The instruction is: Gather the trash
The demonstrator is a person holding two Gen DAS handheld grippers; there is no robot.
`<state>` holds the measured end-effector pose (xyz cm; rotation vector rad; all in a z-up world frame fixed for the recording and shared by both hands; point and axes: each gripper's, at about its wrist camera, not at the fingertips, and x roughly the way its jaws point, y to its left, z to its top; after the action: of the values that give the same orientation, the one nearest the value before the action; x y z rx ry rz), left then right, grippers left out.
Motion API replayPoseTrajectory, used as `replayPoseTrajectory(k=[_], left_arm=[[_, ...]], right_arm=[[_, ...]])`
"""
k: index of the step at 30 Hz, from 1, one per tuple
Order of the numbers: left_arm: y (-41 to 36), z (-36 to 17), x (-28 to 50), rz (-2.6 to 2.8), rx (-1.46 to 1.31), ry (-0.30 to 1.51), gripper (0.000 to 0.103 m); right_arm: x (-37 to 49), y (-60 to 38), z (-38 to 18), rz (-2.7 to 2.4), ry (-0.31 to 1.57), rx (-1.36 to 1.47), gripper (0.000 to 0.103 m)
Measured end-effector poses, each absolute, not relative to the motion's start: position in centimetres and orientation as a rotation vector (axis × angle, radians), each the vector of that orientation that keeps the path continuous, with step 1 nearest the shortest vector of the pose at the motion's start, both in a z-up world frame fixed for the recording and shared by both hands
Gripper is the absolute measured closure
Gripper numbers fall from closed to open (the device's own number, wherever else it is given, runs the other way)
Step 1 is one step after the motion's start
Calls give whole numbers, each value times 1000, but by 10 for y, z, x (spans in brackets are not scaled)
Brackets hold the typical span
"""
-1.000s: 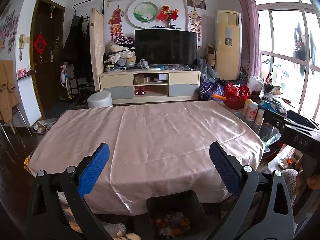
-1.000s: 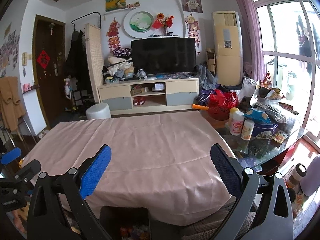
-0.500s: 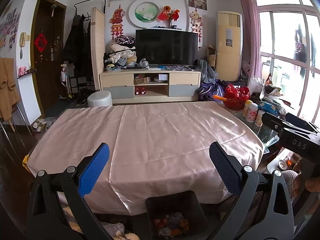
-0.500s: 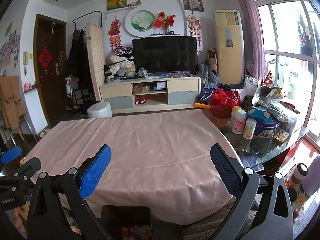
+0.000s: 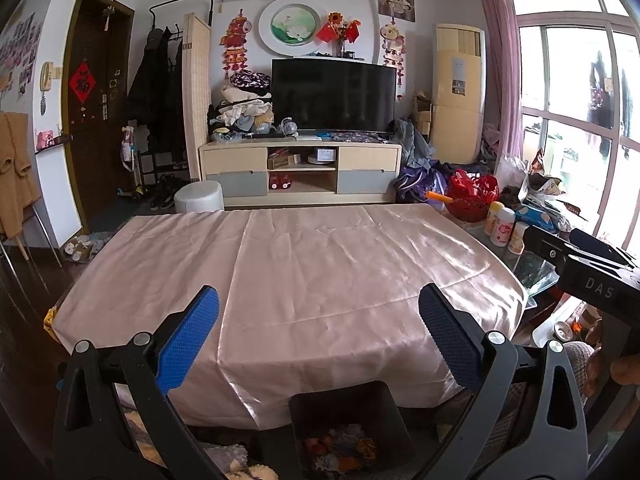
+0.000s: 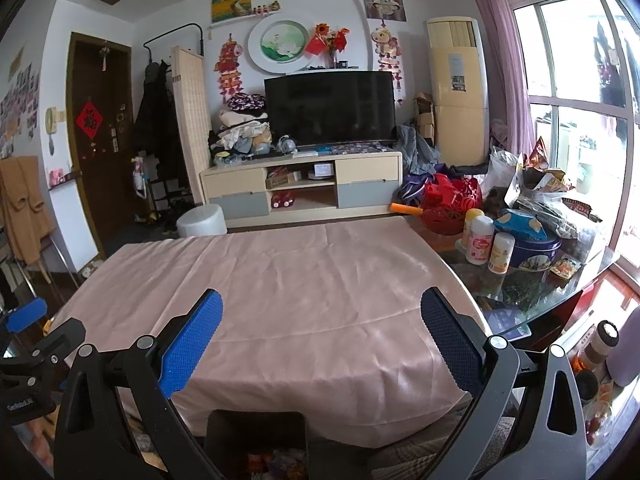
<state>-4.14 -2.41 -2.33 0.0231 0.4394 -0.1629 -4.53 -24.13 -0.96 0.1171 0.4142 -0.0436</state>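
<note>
Left wrist: both grippers, left gripper (image 5: 319, 332) and right gripper (image 6: 322, 334), spread apart (empty) above bin (image 5: 344, 412)

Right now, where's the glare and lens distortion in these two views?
Left wrist view: window blown out, sheen on the tablecloth, door bowed by the fisheye. Right wrist view: window overexposed too, edges curved, corners dark.

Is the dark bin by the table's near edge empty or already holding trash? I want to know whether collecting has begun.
Holding trash. The dark bin shows a heap of crumpled, colourful scraps at its bottom, well below the rim.
</note>
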Motion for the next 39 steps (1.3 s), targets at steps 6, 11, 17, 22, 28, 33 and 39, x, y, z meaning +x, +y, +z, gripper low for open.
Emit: replayPoseTrajectory(k=[6, 11, 17, 22, 28, 33, 39], left_arm=[[-26, -21, -45, -156, 19, 429, 8], [-28, -20, -46, -157, 20, 426, 8], [-28, -19, -48, -156, 18, 423, 8], [-29, -19, -48, -158, 19, 424, 8], [-29, -18, -49, -157, 19, 422, 8], [-28, -18, -49, -158, 18, 423, 8], [-28, -18, -49, -157, 17, 421, 8]], right_arm=[[-46, -242, -10, -37, 418, 121, 3], [-47, -241, -10, -36, 417, 122, 3], [-47, -241, -9, -37, 418, 122, 3], [-46, -242, -10, -38, 419, 121, 3], [-48, -237, -9, -39, 423, 123, 3], [-49, -235, -10, -40, 426, 121, 3], [-49, -236, -10, -40, 423, 124, 3]])
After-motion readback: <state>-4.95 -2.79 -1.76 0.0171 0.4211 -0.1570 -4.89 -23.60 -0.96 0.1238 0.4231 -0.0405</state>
